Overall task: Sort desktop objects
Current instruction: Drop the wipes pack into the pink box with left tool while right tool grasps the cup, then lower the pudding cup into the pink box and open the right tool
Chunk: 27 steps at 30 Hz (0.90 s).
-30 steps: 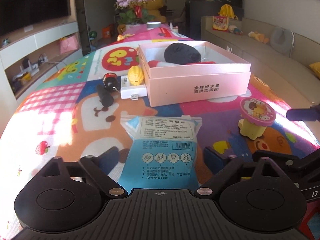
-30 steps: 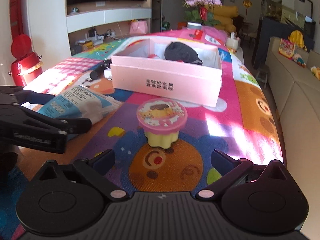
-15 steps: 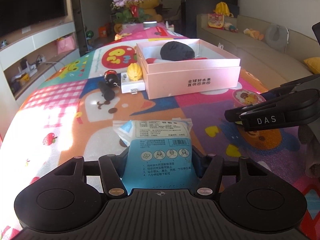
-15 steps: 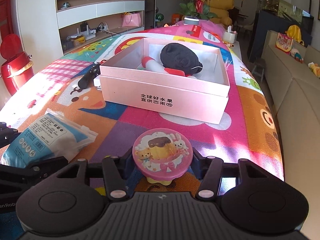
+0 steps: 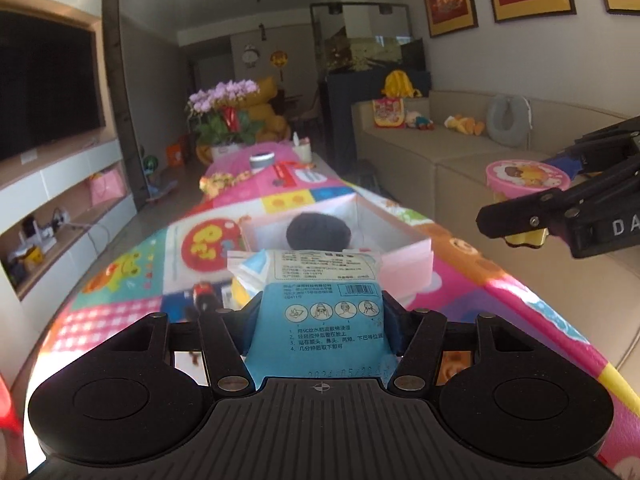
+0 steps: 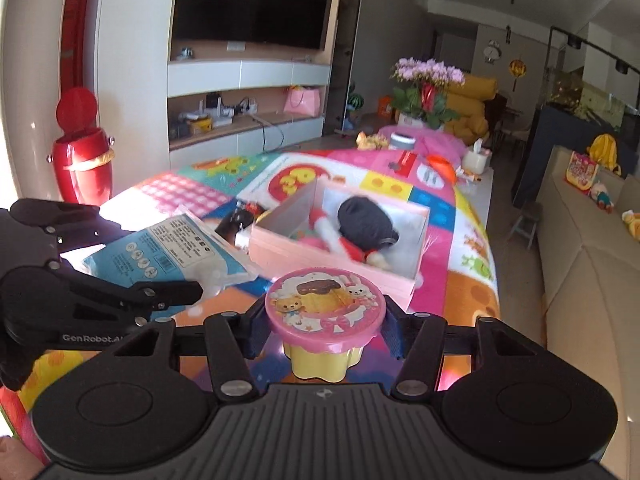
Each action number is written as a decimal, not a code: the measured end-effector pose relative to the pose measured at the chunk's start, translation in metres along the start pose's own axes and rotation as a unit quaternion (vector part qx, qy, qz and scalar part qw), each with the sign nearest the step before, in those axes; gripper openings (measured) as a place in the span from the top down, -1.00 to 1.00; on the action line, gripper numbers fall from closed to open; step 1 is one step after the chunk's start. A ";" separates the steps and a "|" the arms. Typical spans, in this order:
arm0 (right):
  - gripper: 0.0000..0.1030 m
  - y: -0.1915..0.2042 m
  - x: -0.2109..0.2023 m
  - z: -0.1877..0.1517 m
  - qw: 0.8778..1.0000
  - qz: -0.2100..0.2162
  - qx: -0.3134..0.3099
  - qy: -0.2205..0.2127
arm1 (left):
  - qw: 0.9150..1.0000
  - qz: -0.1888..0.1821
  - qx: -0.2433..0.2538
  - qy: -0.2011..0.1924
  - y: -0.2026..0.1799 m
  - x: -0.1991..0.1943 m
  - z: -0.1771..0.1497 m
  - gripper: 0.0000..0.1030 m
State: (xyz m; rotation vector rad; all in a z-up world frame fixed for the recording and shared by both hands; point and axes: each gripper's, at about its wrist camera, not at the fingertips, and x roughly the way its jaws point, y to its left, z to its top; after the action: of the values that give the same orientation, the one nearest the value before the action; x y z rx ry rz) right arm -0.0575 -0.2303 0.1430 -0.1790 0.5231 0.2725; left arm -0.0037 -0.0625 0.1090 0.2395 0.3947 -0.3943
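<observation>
My left gripper (image 5: 320, 314) is shut on a blue and white packet (image 5: 326, 304), which hangs off the table in front of the pink box (image 5: 408, 254). My right gripper (image 6: 324, 334) is shut on a yellow pudding cup with a pink cartoon lid (image 6: 325, 304), also held in the air. In the left wrist view the cup (image 5: 528, 174) and the right gripper (image 5: 532, 190) hang at the right. In the right wrist view the packet (image 6: 168, 248) and the left gripper (image 6: 148, 258) are at the left. The open box (image 6: 332, 266) holds a black cap-like item (image 6: 366, 222) and red and white things.
A colourful cartoon mat (image 5: 132, 308) covers the long table. A red and black item (image 5: 206, 294) and a black cylinder (image 6: 232, 224) lie left of the box. Potted flowers (image 5: 228, 120) stand at the far end. A sofa (image 5: 460, 160) runs along the right; a red bin (image 6: 80, 152) stands at the left.
Both grippers closed, the left on the packet and the right on the pudding cup, then rose and lifted them off the mat. The views now look higher over the table.
</observation>
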 end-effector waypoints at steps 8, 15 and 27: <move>-0.08 -0.045 0.005 0.070 0.995 -0.056 0.022 -0.077 | 0.997 0.007 -0.044 -0.057 0.021 0.086 0.075 -0.80; -0.08 -0.086 0.057 0.093 0.995 -0.051 0.079 -0.042 | 0.998 0.015 -0.065 0.009 0.034 0.074 0.002 -0.89; -0.31 -0.072 0.159 0.081 0.993 -0.029 0.099 0.059 | 0.983 0.045 -0.161 0.078 0.066 0.055 -0.080 -0.94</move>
State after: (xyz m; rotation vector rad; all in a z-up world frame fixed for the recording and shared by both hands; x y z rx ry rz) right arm 0.1343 -0.2462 0.1373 -0.0164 0.6571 0.1530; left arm 0.0440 0.0029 0.0246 -0.0272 0.5932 -0.2190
